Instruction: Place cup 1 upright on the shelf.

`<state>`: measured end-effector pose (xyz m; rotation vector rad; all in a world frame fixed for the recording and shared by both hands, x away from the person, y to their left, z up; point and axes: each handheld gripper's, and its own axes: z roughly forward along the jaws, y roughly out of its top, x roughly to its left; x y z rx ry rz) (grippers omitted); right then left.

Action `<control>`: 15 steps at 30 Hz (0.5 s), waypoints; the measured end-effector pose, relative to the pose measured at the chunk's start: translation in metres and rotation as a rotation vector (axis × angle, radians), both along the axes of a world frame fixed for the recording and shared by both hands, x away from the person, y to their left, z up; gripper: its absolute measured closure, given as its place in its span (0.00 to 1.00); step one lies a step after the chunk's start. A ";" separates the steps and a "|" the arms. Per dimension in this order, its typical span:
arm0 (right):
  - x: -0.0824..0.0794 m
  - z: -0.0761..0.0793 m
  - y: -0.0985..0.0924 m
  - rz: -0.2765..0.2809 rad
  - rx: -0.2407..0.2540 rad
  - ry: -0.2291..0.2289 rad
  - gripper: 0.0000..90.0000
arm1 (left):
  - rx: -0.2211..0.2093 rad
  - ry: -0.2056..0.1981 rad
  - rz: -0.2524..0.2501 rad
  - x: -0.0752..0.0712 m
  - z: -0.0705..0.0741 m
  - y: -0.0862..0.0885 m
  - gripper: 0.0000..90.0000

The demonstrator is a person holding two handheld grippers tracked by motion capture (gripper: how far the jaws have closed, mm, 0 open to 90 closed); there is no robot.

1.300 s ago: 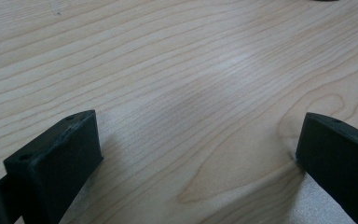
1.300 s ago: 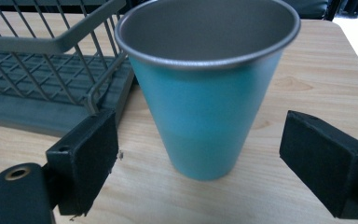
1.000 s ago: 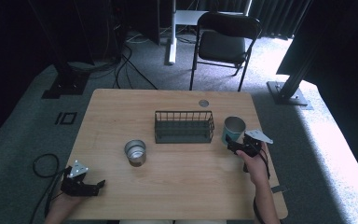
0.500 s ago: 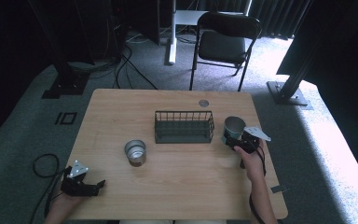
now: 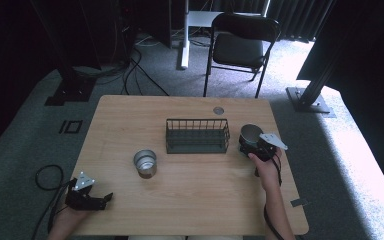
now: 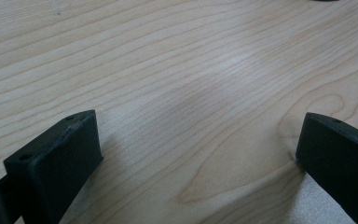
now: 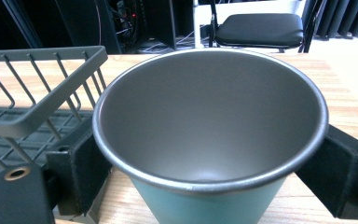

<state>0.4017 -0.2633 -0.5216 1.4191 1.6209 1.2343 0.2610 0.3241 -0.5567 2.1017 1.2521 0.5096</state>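
A teal cup with a grey inside sits upright between the jaws of my right gripper, which press on its sides just under the rim. From above, that cup is at the table's right side, beside the wire basket, with my right gripper behind it. A steel cup stands alone left of centre. My left gripper rests at the front left corner; its jaws are wide apart over bare wood, with nothing between them.
The wire basket's rim lies close on the left of the teal cup. A small round grommet is set in the table behind the basket. A black folding chair stands beyond the far edge.
My right hand and gripper have edged slightly forward, toward the far side, with the teal cup staying between the jaws. The left gripper has not moved.
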 end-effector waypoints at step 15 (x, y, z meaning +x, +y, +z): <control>0.000 0.015 0.002 -0.009 -0.027 0.019 0.14 | 0.000 0.000 0.000 0.000 0.000 0.000 0.01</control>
